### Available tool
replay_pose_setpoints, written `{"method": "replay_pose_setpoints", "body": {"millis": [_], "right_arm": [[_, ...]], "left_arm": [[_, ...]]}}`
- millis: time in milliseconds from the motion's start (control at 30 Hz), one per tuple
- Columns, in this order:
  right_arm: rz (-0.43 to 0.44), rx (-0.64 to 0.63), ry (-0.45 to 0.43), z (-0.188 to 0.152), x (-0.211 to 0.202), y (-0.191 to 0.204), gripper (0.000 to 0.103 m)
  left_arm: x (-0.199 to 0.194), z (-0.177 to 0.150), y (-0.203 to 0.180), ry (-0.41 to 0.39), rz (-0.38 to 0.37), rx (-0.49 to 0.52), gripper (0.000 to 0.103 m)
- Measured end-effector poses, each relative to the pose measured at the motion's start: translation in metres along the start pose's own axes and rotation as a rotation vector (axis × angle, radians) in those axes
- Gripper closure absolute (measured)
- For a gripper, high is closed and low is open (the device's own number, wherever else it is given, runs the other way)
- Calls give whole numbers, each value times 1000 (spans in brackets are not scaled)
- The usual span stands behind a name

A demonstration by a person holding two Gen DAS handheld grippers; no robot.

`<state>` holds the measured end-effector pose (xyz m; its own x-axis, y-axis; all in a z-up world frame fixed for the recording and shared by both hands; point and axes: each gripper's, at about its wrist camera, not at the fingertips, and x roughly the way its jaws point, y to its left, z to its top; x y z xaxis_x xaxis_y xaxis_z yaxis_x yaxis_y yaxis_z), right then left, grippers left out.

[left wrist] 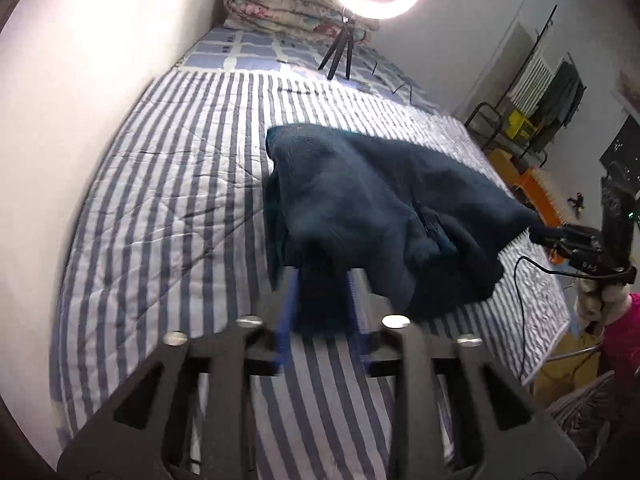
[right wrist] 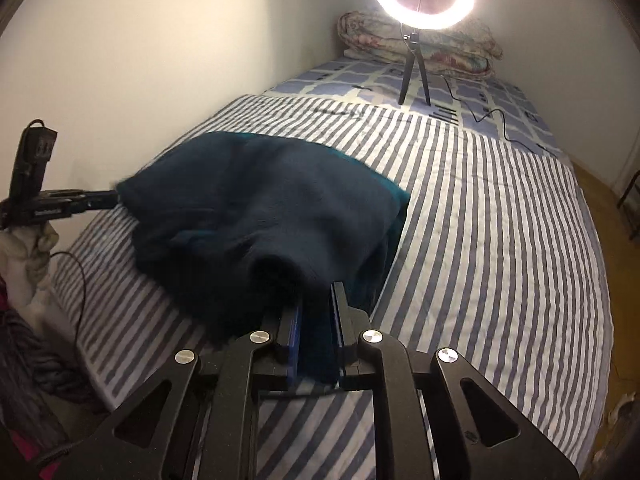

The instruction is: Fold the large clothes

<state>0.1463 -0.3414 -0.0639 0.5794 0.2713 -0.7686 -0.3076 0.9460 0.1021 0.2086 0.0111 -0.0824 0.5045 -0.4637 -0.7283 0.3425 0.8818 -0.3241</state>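
The dark blue garment (left wrist: 384,216) lies bunched mid-bed on the striped quilt (left wrist: 168,208), long axis running left to right. Left gripper (left wrist: 322,292) stands partly parted around the near edge; right gripper (right wrist: 316,320) pinches the near right corner narrowly.

No readable text anywhere on the bed or the gear.

The only marks are faint pale characters on the side of the right gripper (left wrist: 538,236) in the left wrist view and a small whitish imprint on the left gripper (right wrist: 114,198) body in the right wrist view; both are too blurred to read.
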Motion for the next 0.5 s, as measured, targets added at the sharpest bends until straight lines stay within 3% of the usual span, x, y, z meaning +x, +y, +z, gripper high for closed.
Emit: {"method": "replay_pose_setpoints", "body": {"millis": [33, 133, 200, 300, 400, 500], "right_arm": [[2, 5, 4, -3, -4, -1, 91], [51, 95, -5, -9, -16, -10, 85], [120, 181, -18, -12, -19, -17, 63], [222, 315, -56, -9, -18, -25, 45], [318, 433, -45, -2, 0, -30, 42], [281, 514, -40, 4, 22, -36, 42]], "left_arm": [[-5, 1, 3, -9, -5, -17, 54], [-9, 14, 23, -21, -60, -139, 50], [-2, 23, 34, -12, -112, -243, 46], [13, 35, 42, 4, -190, -348, 45], [34, 44, 41, 37, -231, -414, 45], [53, 46, 50, 52, -273, -492, 45]]}}
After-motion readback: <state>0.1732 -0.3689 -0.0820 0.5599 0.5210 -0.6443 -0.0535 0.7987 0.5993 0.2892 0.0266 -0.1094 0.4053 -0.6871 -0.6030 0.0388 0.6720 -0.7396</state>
